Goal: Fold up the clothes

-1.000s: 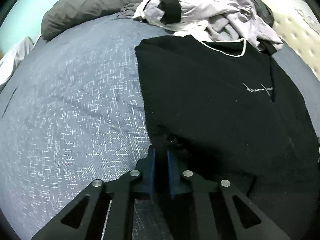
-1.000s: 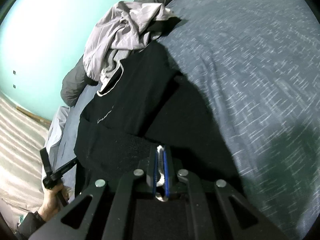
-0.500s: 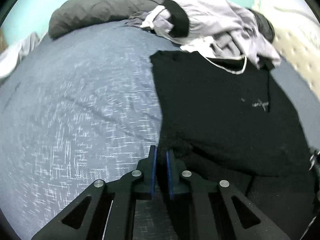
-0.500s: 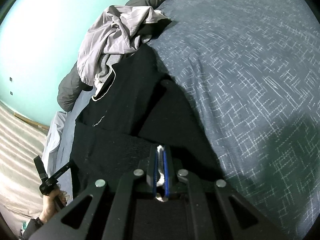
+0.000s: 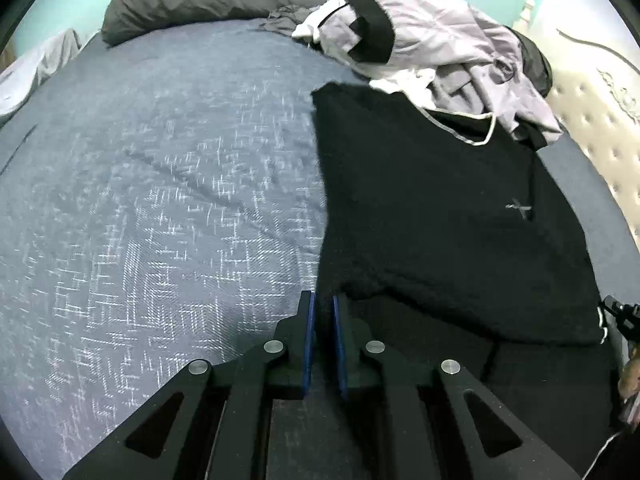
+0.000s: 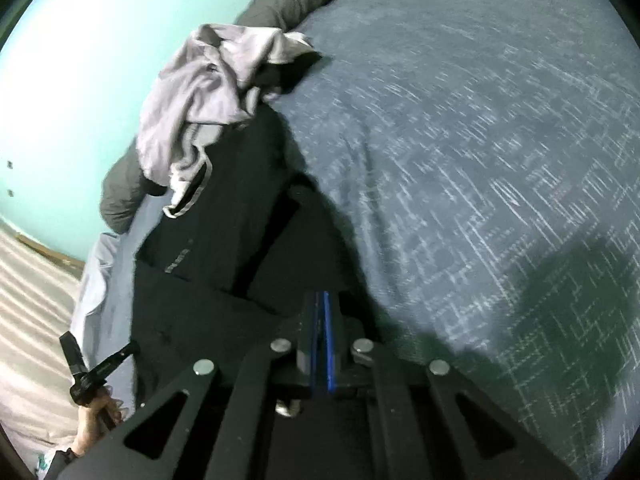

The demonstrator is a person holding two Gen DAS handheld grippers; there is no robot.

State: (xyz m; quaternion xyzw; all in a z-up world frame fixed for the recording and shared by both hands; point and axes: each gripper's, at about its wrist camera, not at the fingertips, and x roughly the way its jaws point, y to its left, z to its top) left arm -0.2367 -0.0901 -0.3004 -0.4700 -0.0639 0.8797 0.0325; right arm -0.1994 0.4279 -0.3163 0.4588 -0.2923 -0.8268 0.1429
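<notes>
1. A black sweater was seen spread on a bed covered by a blue-grey bedspread with a pale hatched pattern.
2. The sweater lay on the right half of the left wrist view, its white-edged neckline turned toward the far end of the bed.
3. One side of the sweater was folded over its body, and a small pale mark showed on the chest.
4. A crumpled light grey jacket with a black cuff was heaped at the sweater's neckline, touching it.
5. A dark grey pillow was laid along the far edge of the bed, against a turquoise wall.
6. A padded cream headboard was seen at the right edge of the left wrist view.
7. The left gripper was held at the sweater's near left edge, with its blue pads set narrowly apart and opening.
8. Dark cloth appeared in the gap between those pads, but whether it was pinched could not be told.
9. The right gripper was seen with its jaws pressed together over the black sweater; whether a layer of cloth was caught between them could not be told.
10. In the right wrist view, a hand gripping a black handle was seen at the lower left, beside the bed's edge.
</notes>
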